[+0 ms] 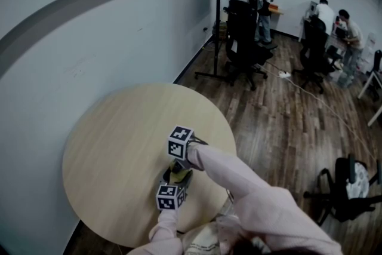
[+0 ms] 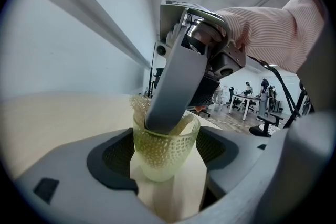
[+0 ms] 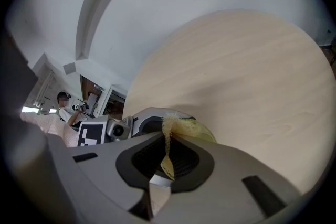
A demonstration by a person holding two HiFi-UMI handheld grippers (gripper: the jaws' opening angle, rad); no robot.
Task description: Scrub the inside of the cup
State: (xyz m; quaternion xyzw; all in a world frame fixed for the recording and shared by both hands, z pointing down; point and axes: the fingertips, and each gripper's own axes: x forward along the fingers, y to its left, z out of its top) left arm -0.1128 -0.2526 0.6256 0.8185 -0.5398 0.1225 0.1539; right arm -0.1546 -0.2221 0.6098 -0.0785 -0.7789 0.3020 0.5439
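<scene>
A yellow-green see-through cup (image 2: 164,150) with a honeycomb pattern stands upright between the pads of my left gripper (image 2: 165,157), which is shut on it just above the round table. My right gripper (image 3: 167,159) comes down from above with its grey jaws (image 2: 170,94) reaching into the cup's mouth. It is shut on a thin yellowish mesh scrubber (image 3: 166,147), and part of the scrubber sticks out over the cup's rim (image 2: 139,104). In the head view the two marker cubes (image 1: 179,142) sit close together over the cup (image 1: 177,175), near the table's front edge.
The round pale wooden table (image 1: 119,152) stands against a white wall (image 1: 89,39). Behind it are a black stand (image 1: 217,15), office chairs (image 1: 245,48) and several people at desks (image 1: 334,27). Another chair (image 1: 349,185) is at the right, on a wooden floor with a cable.
</scene>
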